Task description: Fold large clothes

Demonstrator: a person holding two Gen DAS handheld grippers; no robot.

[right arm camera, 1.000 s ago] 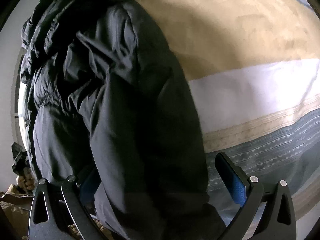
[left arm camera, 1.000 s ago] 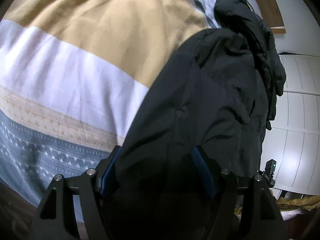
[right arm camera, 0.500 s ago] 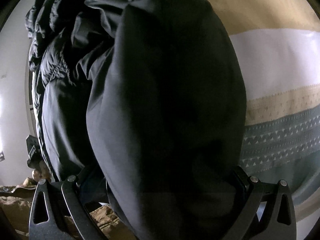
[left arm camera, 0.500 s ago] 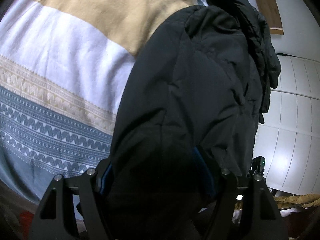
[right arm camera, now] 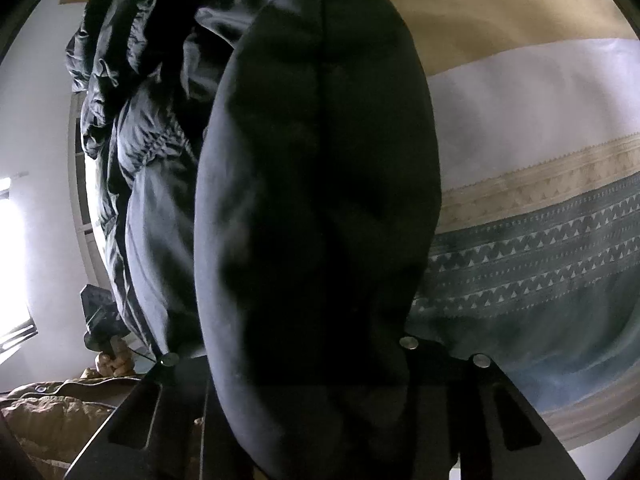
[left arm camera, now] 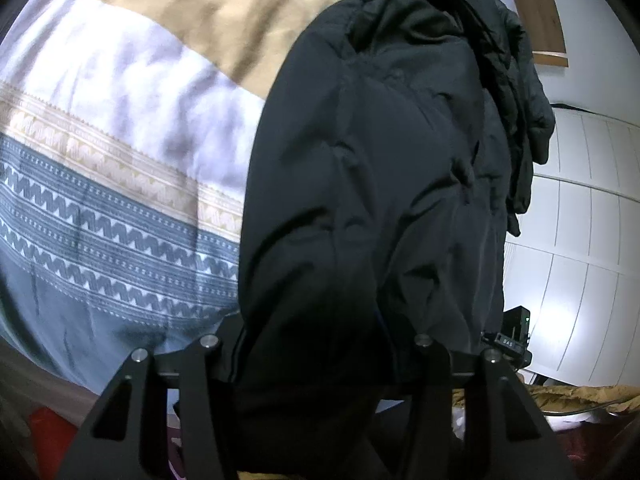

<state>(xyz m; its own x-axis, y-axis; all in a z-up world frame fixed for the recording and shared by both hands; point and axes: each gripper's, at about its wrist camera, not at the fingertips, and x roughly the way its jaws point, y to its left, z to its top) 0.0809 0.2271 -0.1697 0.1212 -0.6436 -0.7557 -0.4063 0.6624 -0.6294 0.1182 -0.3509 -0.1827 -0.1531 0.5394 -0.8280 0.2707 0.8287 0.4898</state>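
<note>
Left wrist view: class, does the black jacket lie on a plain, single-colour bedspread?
No. The bedspread under the black jacket shows mustard, white and grey bands with zigzag patterning.

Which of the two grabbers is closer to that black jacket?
Neither left nor right: both touch it. The left gripper is shut on one part of the black jacket, and the right gripper on another, with fabric bulging over both sets of fingers.

Bed w/ striped tan, white, grey-blue patterned cover (left arm camera: 120, 128), black puffy jacket (left arm camera: 380, 160) lying on it
</note>
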